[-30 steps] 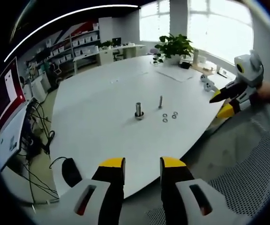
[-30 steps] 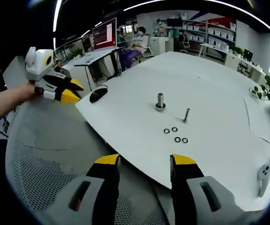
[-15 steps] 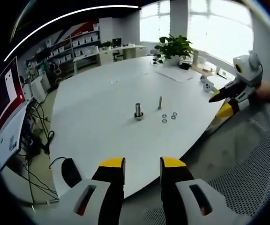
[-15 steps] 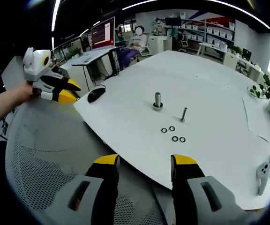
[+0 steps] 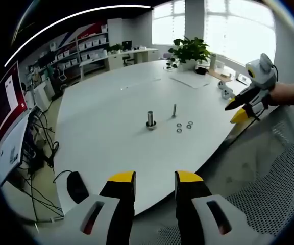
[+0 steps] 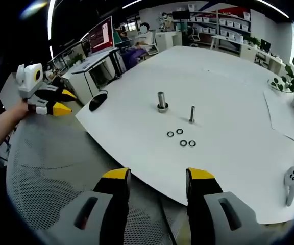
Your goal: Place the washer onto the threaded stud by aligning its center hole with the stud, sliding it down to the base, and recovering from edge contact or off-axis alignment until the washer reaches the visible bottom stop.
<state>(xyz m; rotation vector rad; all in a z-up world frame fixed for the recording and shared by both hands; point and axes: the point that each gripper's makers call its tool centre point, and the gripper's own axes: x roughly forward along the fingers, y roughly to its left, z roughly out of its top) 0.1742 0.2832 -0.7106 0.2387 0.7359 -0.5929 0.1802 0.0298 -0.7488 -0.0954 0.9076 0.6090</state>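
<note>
Left gripper (image 5: 154, 178) and right gripper (image 6: 158, 176): jaws parted, nothing held, off the near edge of the white table (image 6: 228, 97). Four washers (image 6: 181, 138) flat on table, loosely grouped just beside thin stud (image 6: 192, 113). Thicker stud (image 6: 161, 100) upright nearby on round base

Bright windows (image 5: 223, 25), shelving (image 5: 86, 43), big white table (image 5: 111, 117).
</note>
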